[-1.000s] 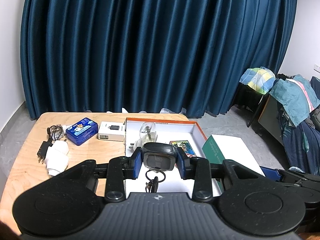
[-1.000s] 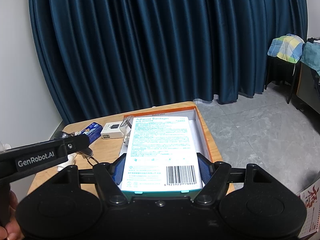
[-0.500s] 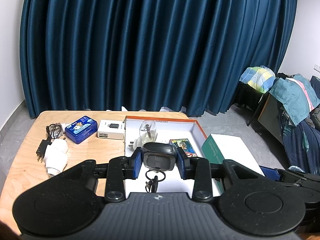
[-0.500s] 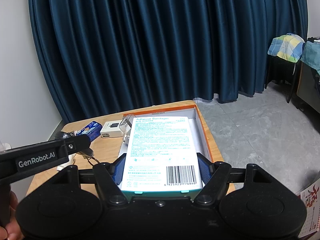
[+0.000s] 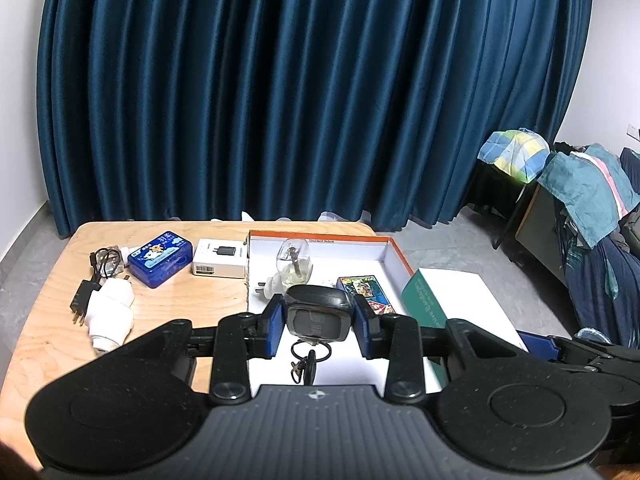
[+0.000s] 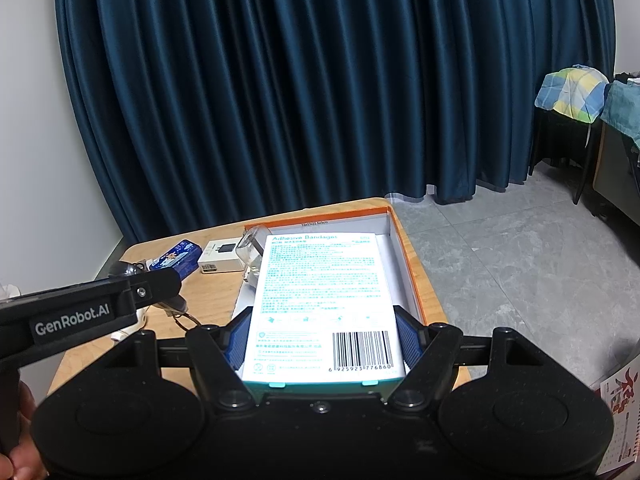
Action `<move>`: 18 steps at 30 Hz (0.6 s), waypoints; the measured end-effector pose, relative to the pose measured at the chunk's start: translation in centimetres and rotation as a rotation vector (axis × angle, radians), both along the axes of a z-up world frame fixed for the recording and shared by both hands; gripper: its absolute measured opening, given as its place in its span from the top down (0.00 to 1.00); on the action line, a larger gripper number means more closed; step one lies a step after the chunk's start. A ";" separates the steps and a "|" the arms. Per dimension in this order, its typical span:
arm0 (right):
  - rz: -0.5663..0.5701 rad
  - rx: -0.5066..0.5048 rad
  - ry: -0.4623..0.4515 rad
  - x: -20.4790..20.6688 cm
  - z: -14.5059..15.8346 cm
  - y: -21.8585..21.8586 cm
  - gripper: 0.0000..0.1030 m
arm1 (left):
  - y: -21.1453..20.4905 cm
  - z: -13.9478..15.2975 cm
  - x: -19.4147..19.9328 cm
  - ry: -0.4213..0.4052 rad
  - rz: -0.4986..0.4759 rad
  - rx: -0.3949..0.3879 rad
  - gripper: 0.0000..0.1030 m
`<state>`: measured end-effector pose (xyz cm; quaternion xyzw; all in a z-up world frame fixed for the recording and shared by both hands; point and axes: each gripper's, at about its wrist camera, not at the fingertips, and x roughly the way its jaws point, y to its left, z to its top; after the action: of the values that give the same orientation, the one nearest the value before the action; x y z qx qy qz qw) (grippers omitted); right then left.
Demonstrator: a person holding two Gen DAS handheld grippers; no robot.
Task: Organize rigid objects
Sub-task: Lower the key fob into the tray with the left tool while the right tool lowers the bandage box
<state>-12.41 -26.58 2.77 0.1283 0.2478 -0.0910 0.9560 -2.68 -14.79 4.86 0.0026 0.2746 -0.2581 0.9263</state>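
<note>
Barely anything has changed: left gripper (image 5: 316, 320) still pinches the car key (image 5: 316, 314), right gripper (image 6: 320, 340) still clamps the bandage box (image 6: 320, 300), both hovering over the orange-rimmed box (image 5: 396, 248), so nothing's dropped in yet.

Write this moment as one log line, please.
left tool: shut on black car key fob | right tool: shut on white adhesive-bandage box | both above orange-rimmed white tray

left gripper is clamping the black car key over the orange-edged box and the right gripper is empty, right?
Not quite. The left gripper does clamp the black car key fob over the orange-edged white box, but the right gripper is shut on a white and teal adhesive bandage box, as the right wrist view shows.
</note>
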 end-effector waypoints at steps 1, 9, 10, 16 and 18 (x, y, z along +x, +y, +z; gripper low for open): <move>0.000 0.000 0.000 0.0 0.0 0.0 0.18 | 0.0 0.0 0.0 0.000 -0.001 0.000 0.65; 0.000 0.002 0.006 0.1 0.0 0.1 0.18 | -0.3 -0.2 0.0 0.000 -0.010 0.008 0.65; 0.000 0.002 0.007 0.2 0.0 0.2 0.18 | -0.3 -0.2 0.0 0.001 -0.010 0.009 0.65; -0.001 0.010 0.022 0.5 -0.2 -0.1 0.18 | -0.7 -0.6 0.2 0.012 -0.016 0.021 0.64; -0.003 0.011 0.029 0.7 -0.4 -0.2 0.18 | -0.9 -0.7 0.3 0.018 -0.018 0.024 0.64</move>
<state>-11.72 -26.76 2.40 0.1325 0.2618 -0.0930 0.9515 -2.34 -15.66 4.17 0.0140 0.2862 -0.2630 0.9213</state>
